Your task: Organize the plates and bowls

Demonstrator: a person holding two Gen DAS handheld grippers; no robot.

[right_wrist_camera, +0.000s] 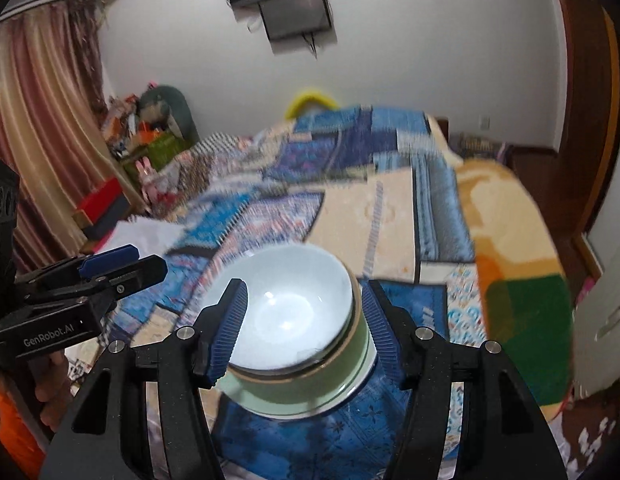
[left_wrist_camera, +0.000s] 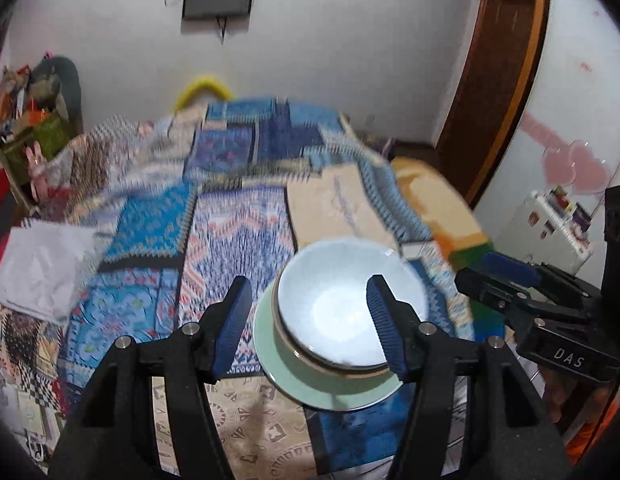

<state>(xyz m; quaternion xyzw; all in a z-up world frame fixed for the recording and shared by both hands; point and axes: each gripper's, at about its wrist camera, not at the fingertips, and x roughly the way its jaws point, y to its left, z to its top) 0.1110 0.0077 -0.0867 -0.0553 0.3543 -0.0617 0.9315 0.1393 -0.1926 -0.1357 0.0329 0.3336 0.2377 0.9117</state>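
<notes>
Both sets of jaws stand parted with nothing clamped, their ribbed blue pads clear of the crockery. Beyond the left gripper (left_wrist_camera: pixel 310 316) and the right gripper (right_wrist_camera: pixel 304 320) sits a smooth white bowl (left_wrist_camera: pixel 341 300), round and glossy, nested in a brown-rimmed bowl (left_wrist_camera: pixel 310 356) on a pale green plate (left_wrist_camera: pixel 310 380). This stack rests on a patchwork quilt (left_wrist_camera: pixel 214 208) of blue woven squares, near the bed's near edge. A white cloth (left_wrist_camera: pixel 38 268) lies toward the left edge.
</notes>
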